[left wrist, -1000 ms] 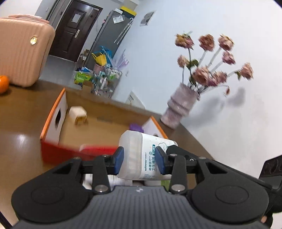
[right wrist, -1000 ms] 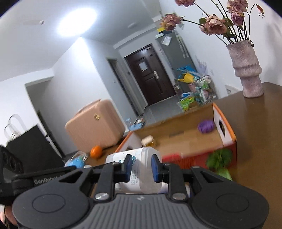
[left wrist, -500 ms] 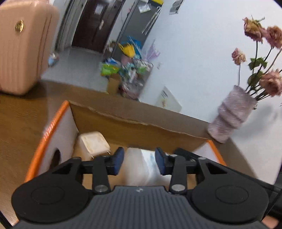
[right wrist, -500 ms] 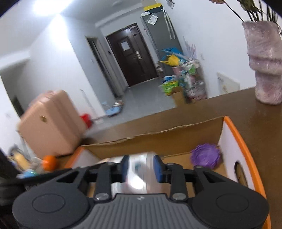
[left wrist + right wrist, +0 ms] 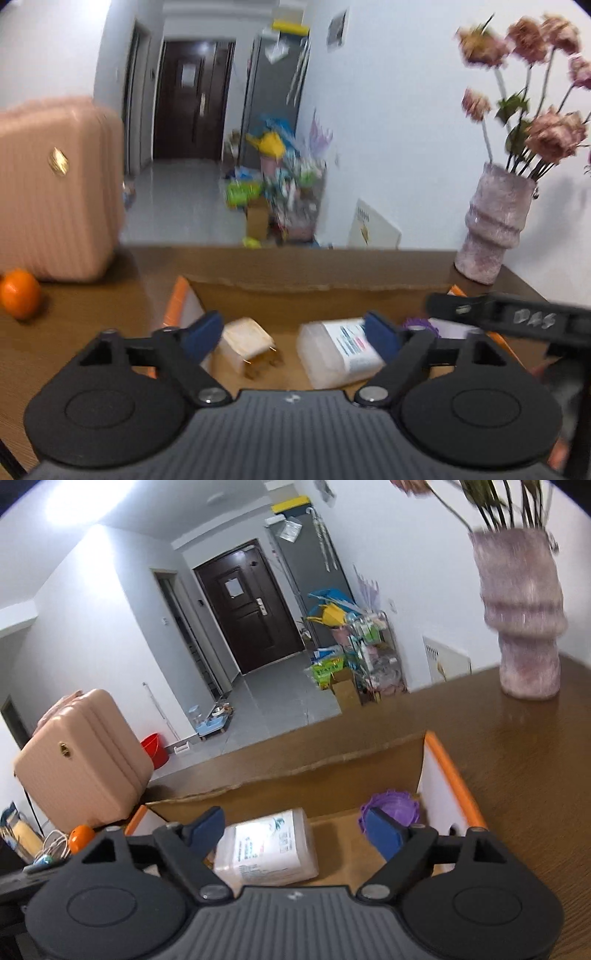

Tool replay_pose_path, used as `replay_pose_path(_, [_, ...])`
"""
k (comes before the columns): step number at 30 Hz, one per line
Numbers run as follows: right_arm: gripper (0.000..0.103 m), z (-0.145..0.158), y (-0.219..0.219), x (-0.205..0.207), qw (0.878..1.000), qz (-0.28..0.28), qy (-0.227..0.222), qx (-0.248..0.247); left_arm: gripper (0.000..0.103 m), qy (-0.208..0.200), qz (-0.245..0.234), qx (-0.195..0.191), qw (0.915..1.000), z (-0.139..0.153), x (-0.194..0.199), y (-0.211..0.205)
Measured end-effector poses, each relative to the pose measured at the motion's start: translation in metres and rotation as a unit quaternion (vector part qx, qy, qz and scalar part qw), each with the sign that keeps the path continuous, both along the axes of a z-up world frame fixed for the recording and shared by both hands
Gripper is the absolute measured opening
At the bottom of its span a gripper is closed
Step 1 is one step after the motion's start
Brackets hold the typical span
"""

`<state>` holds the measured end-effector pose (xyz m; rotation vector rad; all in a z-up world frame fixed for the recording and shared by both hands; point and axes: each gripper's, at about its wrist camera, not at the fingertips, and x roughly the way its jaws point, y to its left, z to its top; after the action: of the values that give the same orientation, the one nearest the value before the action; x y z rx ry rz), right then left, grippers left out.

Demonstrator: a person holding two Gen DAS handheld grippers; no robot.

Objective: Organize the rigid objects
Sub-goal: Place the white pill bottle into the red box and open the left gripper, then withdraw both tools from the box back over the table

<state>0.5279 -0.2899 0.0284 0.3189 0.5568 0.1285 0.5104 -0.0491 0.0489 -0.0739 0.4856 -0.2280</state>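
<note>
Bottle (image 5: 266,850) below spread right claw (image 5: 293,825)

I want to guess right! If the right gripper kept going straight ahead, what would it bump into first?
Probably the white bottle lying in the cardboard box. It sits just ahead, between the open fingers of the right gripper, slightly to the left. Depth is hard to judge here.

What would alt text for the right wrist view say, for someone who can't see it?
An open claw hovers over a cardboard box holding a white bottle lying on its side and a purple ball. Behind it are a pink suitcase and a vase.
</note>
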Motion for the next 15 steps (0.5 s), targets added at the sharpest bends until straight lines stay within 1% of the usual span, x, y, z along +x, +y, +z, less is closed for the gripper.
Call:
replay_pose_path(1, [0.095, 0.008, -0.002, -0.011, 1.000, -0.002, -0.011, -0.012, 0.097, -0.014, 0.007, 0.005, 0.9999, 0.004, -0.012, 0.007])
replay_pose_path(2, [0.096, 0.014, -0.005, -0.022, 1.000, -0.002, -0.022, -0.022, 0.098, -0.024, 0.012, 0.014, 0.9995, 0.008, -0.023, 0.012])
replay_pose_path(4, [0.103, 0.026, -0.011, -0.049, 0.998, 0.000, -0.039, -0.048, 0.100, -0.038, 0.021, 0.043, 0.9981, 0.013, -0.052, 0.025])
replay_pose_path(7, [0.103, 0.038, -0.018, -0.094, 0.996, -0.005, -0.047, -0.075, 0.103, -0.063, 0.032, 0.086, 0.9939, 0.022, -0.104, 0.044])
replay_pose_path(9, [0.103, 0.046, -0.020, -0.123, 0.994, -0.009, -0.045, -0.097, 0.103, -0.086, 0.039, 0.103, 0.9902, 0.027, -0.137, 0.053])
replay_pose_path(11, [0.103, 0.053, -0.017, -0.157, 0.991, -0.016, -0.058, -0.117, 0.103, -0.101, 0.050, 0.114, 0.9870, 0.032, -0.169, 0.060])
replay_pose_path(13, [0.103, 0.055, -0.010, -0.190, 0.987, -0.017, -0.069, -0.142, 0.103, -0.105, 0.057, 0.122, 0.9852, 0.033, -0.197, 0.061])
replay_pose_path(15, [0.103, 0.051, -0.002, -0.220, 0.985, -0.011, -0.067, -0.161, 0.103, -0.106, 0.058, 0.122, 0.9851, 0.032, -0.225, 0.063])
